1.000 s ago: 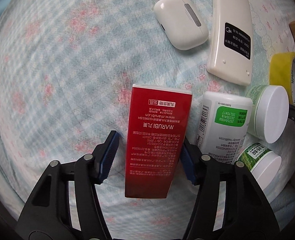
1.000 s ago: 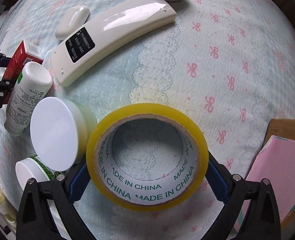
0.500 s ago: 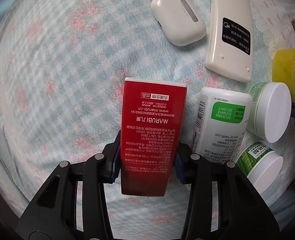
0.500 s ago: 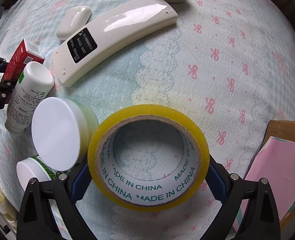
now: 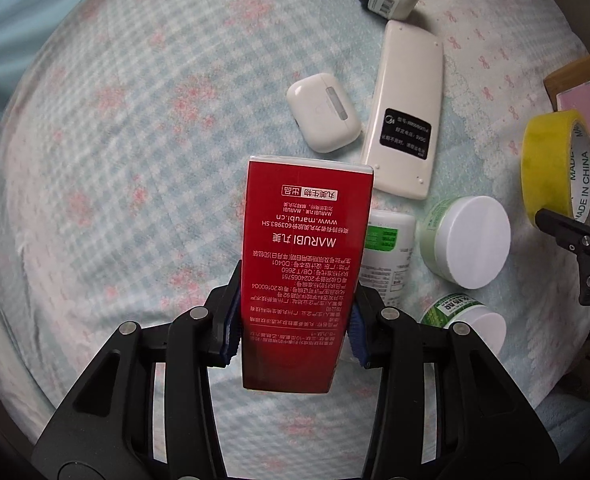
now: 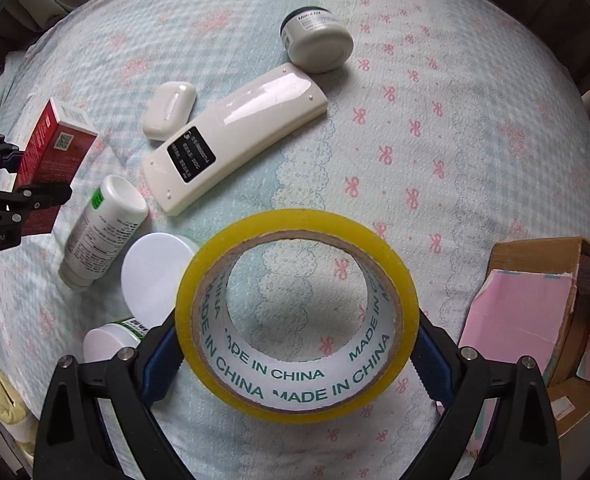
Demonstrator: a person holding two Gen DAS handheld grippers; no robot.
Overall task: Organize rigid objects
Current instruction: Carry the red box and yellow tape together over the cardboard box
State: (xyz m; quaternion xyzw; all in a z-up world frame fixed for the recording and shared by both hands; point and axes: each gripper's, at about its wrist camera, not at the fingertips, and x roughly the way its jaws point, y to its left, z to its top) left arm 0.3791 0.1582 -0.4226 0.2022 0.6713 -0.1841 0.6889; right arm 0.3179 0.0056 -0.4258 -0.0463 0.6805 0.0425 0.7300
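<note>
My left gripper (image 5: 293, 326) is shut on a red MARUBI box (image 5: 303, 248) and holds it above the bedspread; the box also shows at the left of the right wrist view (image 6: 51, 152). My right gripper (image 6: 295, 354) is shut on a yellow tape roll (image 6: 295, 320), held above the bed; the roll shows at the right edge of the left wrist view (image 5: 557, 176). On the bed lie a white bottle (image 6: 103, 228), a white-lidded green jar (image 5: 465, 246), a smaller green jar (image 5: 465, 322), a white remote (image 6: 235, 140), a white earbud case (image 5: 323, 118) and a grey jar (image 6: 319, 40).
A cardboard box (image 6: 575, 320) with pink paper (image 6: 515, 320) inside sits at the bed's right edge. The blue checked bedspread (image 5: 115, 160) stretches open to the left. The bed's front edge is close below both grippers.
My left gripper closed on the red box and lifted it off the bed. My right gripper lifted the tape roll higher; more of the bed is in view.
</note>
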